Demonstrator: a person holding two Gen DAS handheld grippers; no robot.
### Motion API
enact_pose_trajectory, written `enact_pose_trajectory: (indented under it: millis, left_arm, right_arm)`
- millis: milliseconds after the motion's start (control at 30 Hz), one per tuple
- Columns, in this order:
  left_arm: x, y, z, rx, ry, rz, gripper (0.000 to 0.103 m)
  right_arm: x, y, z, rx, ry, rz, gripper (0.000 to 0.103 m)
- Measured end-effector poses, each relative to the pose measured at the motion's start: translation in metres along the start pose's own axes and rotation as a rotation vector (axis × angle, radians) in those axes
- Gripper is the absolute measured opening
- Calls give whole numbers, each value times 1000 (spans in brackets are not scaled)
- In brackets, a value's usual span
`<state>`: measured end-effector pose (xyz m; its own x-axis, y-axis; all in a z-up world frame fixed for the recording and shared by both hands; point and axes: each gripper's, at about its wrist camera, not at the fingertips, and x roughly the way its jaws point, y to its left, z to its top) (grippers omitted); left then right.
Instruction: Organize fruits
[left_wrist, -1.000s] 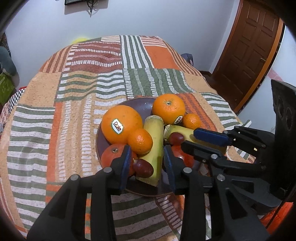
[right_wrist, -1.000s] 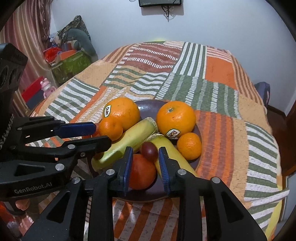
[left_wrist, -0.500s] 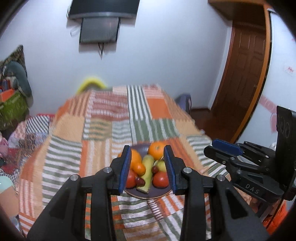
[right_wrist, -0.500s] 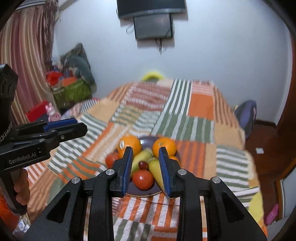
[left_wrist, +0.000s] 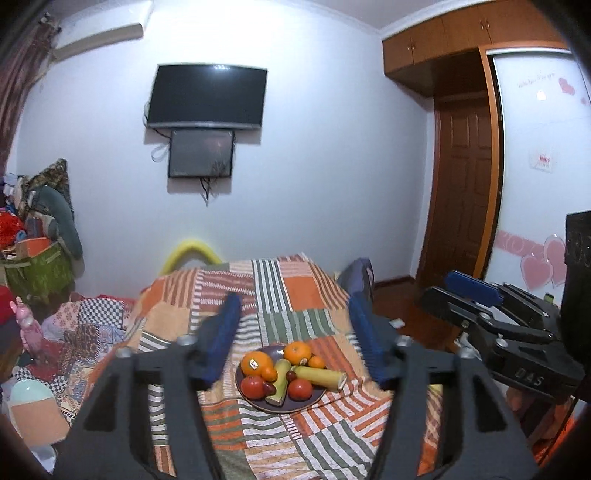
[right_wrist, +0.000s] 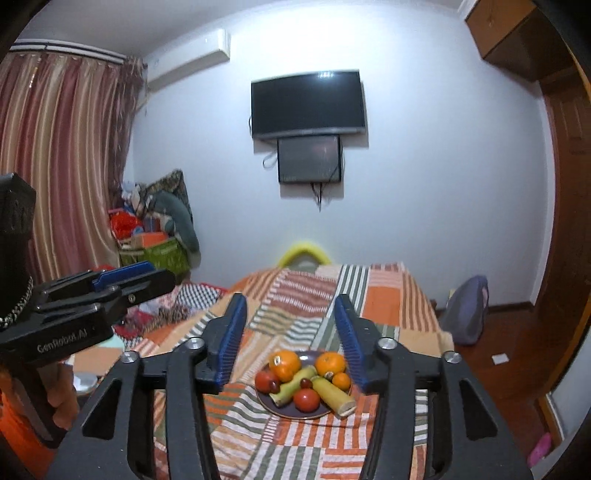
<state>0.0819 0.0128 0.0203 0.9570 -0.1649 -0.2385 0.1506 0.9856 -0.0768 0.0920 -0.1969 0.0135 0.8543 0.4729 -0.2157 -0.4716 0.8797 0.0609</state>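
A dark plate (left_wrist: 255, 400) (right_wrist: 280, 410) sits on the patchwork bedcover and holds oranges (left_wrist: 256, 363) (right_wrist: 284, 364), small tangerines, red tomatoes (left_wrist: 300, 388) (right_wrist: 306, 400), dark plums and yellow-green banana pieces (left_wrist: 321, 375) (right_wrist: 334, 396). My left gripper (left_wrist: 293, 338) is open and empty, held well back from the plate and above it. My right gripper (right_wrist: 290, 338) is open and empty too, equally far back. Each gripper shows at the side of the other's view: right (left_wrist: 469, 295), left (right_wrist: 129, 275).
The striped bedcover (left_wrist: 288, 295) runs to the far wall. Two screens (left_wrist: 207, 98) hang on the wall. Piled clothes and a green box (right_wrist: 162, 251) stand at left, a curtain (right_wrist: 62, 166) beyond. A brown door (left_wrist: 461, 184) and a grey bag (right_wrist: 465, 310) are at right.
Both grippers have pulled far back and up from the plate, and both jaws have opened wide. The fruit has not moved.
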Motion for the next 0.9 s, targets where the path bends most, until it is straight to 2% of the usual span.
enact_pose_trajectory:
  millis: [67, 133, 267, 367, 567, 900]
  left_arm:
    - [-9, -1, -1, 2, -12, 11, 68]
    - [-16, -1, -2, -5, -18, 18, 77]
    - [-28, -4, -4, 9, -42, 39, 92]
    - [-32, -5, -5, 17, -46, 42, 94]
    - [-39, -12, -7, 30, -49, 46, 97]
    - [-41, -13, -12, 29, -42, 47, 102]
  right_arm:
    - [-6, 2, -1, 5, -19, -8, 61]
    - [-9, 2, -2, 10, -24, -17, 66]
    - [-11, 1, -6, 22, -41, -58, 89]
    - [-16, 2, -8, 18, -54, -97, 103]
    - [-27, 4, -10, 6, -68, -122, 103]
    - [-35, 7, -12, -1, -79, -111, 103]
